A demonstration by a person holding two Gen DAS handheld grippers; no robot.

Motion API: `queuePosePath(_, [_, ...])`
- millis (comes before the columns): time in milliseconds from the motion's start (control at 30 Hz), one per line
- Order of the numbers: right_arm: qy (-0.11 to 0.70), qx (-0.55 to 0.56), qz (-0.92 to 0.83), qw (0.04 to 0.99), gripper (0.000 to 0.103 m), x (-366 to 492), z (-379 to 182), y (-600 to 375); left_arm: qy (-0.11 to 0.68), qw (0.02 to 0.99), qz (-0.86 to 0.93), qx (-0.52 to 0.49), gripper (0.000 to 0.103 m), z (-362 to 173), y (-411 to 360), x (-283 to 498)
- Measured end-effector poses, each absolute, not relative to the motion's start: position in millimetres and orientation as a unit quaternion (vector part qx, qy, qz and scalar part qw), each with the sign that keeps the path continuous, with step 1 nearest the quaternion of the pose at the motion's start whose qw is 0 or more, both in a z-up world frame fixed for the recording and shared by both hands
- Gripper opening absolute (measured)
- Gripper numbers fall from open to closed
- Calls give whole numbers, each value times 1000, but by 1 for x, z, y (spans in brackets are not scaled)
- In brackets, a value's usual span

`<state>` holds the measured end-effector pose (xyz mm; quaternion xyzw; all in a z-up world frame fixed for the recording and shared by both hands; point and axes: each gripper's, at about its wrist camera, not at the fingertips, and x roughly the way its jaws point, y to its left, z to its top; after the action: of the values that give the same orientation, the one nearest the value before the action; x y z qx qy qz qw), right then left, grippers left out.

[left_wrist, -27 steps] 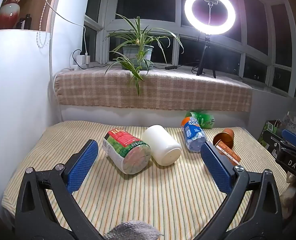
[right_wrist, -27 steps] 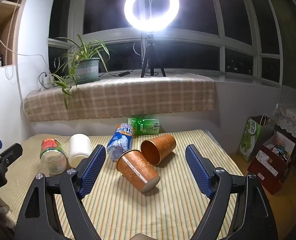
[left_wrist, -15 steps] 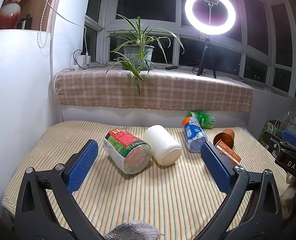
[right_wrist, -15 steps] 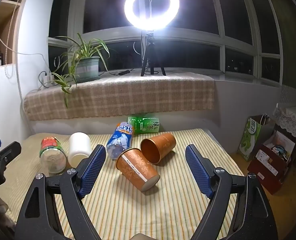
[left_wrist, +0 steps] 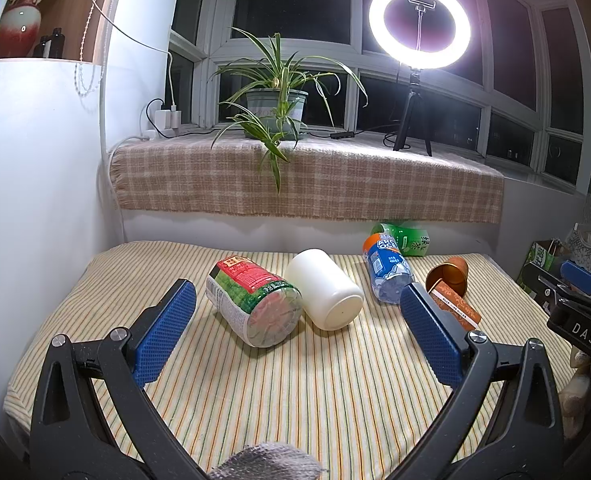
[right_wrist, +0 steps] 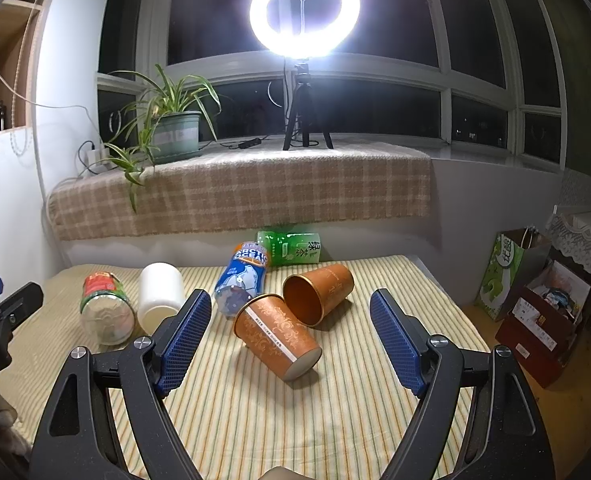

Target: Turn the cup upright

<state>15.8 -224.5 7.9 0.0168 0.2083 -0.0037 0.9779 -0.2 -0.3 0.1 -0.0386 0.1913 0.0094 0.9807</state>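
Note:
Two orange paper cups lie on their sides on the striped table cloth [right_wrist: 335,420]. The nearer cup [right_wrist: 277,336] points its base toward me; the farther cup [right_wrist: 319,292] shows its open mouth. My right gripper [right_wrist: 287,340] is open and empty, with the nearer cup between its fingers but farther out. A white cup [left_wrist: 323,288] lies on its side, base toward me. My left gripper [left_wrist: 295,332] is open and empty, just short of the white cup and a plastic jar [left_wrist: 255,304]. The orange cups show at the right in the left wrist view [left_wrist: 449,276].
A blue-labelled bottle [right_wrist: 241,280] and a green bottle [right_wrist: 291,246] lie behind the cups. A checked cloth sill [right_wrist: 239,192] holds a potted plant [right_wrist: 171,132] and ring light [right_wrist: 303,12]. Bags and boxes [right_wrist: 535,300] stand on the floor at right.
The right wrist view has edged slightly closer to the orange cups. The left gripper and all objects are unmoved.

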Motion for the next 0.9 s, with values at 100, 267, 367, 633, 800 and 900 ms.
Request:
queuePosePath(100, [208, 16, -4, 978, 82, 17, 8, -225, 192, 981, 9, -38, 103, 0, 0, 0])
queuePosePath(267, [209, 17, -4, 978, 82, 18, 8, -226, 192, 981, 9, -38, 103, 0, 0, 0])
queuePosePath(367, [209, 18, -4, 978, 82, 17, 8, -224, 192, 981, 10, -38, 103, 0, 0, 0])
queuePosePath(633, [211, 19, -4, 977, 82, 18, 7, -225, 192, 981, 9, -38, 103, 0, 0, 0])
queuePosePath(800, [211, 19, -3, 977, 82, 18, 7, -225, 192, 981, 9, -38, 103, 0, 0, 0])
queuePosePath(900, [212, 19, -4, 977, 82, 21, 4, -224, 192, 981, 9, -38, 103, 0, 0, 0])
